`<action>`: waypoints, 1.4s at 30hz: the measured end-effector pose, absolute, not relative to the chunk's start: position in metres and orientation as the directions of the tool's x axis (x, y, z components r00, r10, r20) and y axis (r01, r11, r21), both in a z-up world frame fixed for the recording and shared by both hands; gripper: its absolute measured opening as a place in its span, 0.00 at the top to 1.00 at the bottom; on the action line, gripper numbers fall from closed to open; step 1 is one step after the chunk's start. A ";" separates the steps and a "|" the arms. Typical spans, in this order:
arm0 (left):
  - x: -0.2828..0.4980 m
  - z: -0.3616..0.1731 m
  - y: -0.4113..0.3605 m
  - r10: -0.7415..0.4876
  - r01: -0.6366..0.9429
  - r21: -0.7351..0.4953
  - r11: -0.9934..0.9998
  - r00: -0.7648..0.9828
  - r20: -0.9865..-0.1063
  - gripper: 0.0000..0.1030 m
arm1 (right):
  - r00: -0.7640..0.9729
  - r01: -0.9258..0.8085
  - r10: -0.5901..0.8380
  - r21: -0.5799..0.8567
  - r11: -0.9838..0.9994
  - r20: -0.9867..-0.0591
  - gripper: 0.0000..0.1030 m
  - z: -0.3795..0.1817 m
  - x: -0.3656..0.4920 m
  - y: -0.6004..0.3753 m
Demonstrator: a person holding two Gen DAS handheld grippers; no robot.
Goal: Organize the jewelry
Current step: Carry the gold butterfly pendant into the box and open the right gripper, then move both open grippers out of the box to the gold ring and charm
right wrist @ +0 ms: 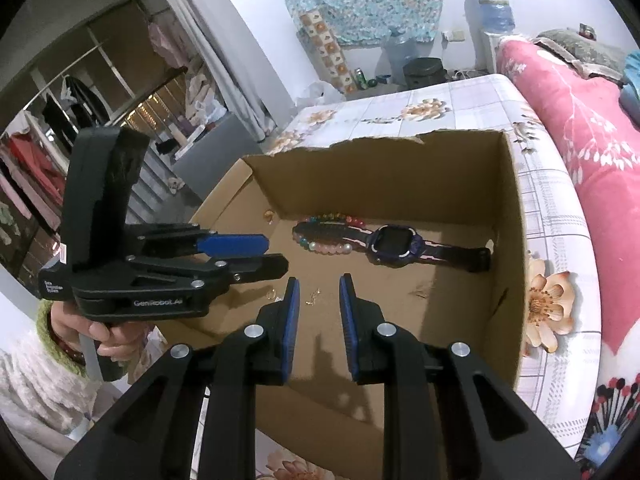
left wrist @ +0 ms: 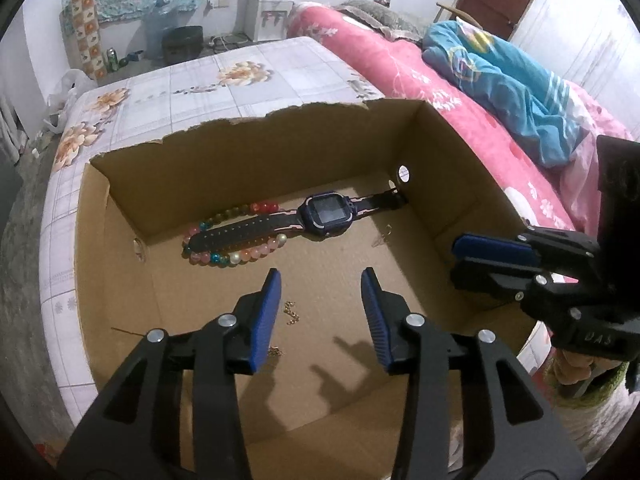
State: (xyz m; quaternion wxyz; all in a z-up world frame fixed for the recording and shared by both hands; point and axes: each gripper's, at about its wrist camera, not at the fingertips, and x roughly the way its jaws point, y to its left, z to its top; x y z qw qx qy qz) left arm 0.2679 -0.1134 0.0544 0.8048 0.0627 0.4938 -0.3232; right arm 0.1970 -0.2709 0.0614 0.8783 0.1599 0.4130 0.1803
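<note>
Jewelry lies in the cardboard box (left wrist: pixel 448 152). Nearest, a thin gold chain (left wrist: pixel 291 313) on the floor, under the left gripper (left wrist: pixel 321 312), whose jaws stand apart and empty. It looks light, limp and easily lost; best pinched at a bunched loop. The right gripper (right wrist: pixel 319 304) hangs narrowly parted, holding nothing. Farther back, a dark watch (left wrist: pixel 326 214) rests across a colourful bead bracelet (left wrist: pixel 224 257).

Dark watch (left wrist: pixel 320 216) lying flat across a multicoloured bead bracelet (left wrist: pixel 224 240), thin gold chain (left wrist: pixel 291 312) nearby, inside cardboard box (left wrist: pixel 248 148)
</note>
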 end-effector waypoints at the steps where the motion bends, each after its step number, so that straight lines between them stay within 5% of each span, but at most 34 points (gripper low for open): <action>1: 0.267 0.056 -0.112 -0.459 0.583 -0.216 0.784 0.309 -0.833 0.61 | 0.597 -0.183 0.449 0.432 0.883 -0.665 0.80 0.062 0.196 -0.272; 11: 0.220 0.090 -0.086 -0.529 0.631 -0.196 0.751 0.397 -0.750 0.53 | 0.666 -0.193 0.463 0.465 0.864 -0.585 0.79 0.092 0.155 -0.287; 23: 0.123 0.090 -0.051 -0.638 0.723 -0.212 0.658 0.385 -0.667 0.31 | 0.737 -0.150 0.443 0.515 0.844 -0.510 0.62 0.100 0.061 -0.305; 31: 0.092 0.028 -0.073 -0.556 0.716 -0.205 0.668 0.296 -0.777 0.25 | 0.707 0.074 0.229 0.392 0.917 -0.669 0.33 0.046 0.022 -0.298; 35: 0.090 -0.004 -0.094 -0.479 0.721 -0.141 0.678 0.289 -0.829 0.21 | 0.634 0.221 0.058 0.253 0.942 -0.771 0.28 0.016 0.025 -0.291; 42: 0.102 -0.030 -0.114 -0.418 0.711 -0.123 0.692 0.256 -0.872 0.19 | 0.555 0.340 -0.207 -0.007 0.940 -0.806 0.18 -0.004 0.027 -0.287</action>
